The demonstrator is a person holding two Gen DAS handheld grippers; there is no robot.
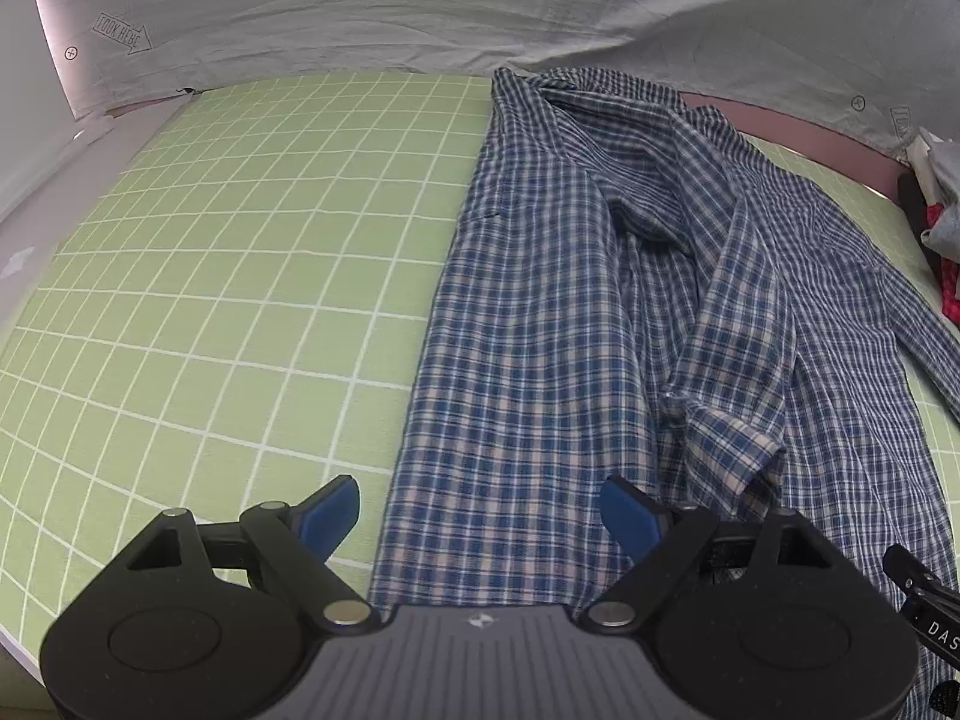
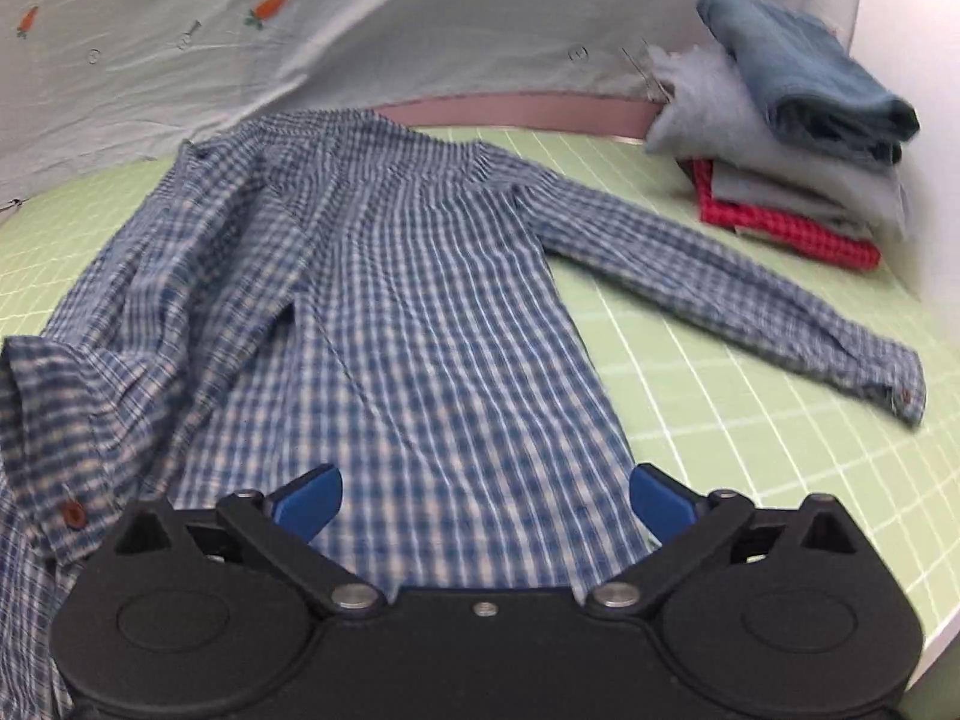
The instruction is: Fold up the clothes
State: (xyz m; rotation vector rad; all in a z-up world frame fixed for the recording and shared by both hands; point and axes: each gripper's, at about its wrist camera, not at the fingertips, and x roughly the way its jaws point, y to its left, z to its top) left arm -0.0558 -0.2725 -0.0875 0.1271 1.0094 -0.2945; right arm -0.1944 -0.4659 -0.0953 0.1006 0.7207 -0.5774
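A blue-and-white checked shirt (image 1: 540, 312) lies spread on the green grid mat (image 1: 240, 240), collar toward the far side. One sleeve is folded in over the body, its cuff (image 1: 732, 444) lying near the middle. The other sleeve (image 2: 720, 282) stretches out to the right on the mat, ending in a buttoned cuff (image 2: 894, 390). My left gripper (image 1: 480, 516) hovers open over the shirt's lower left edge, nothing between its blue pads. My right gripper (image 2: 486, 498) is open above the shirt's hem (image 2: 420, 420), empty too.
A stack of folded clothes (image 2: 792, 144), denim on top, grey and red checked below, sits at the mat's far right corner. A white printed sheet (image 1: 420, 6) hangs behind the mat. The white table edge (image 1: 36, 180) runs along the left.
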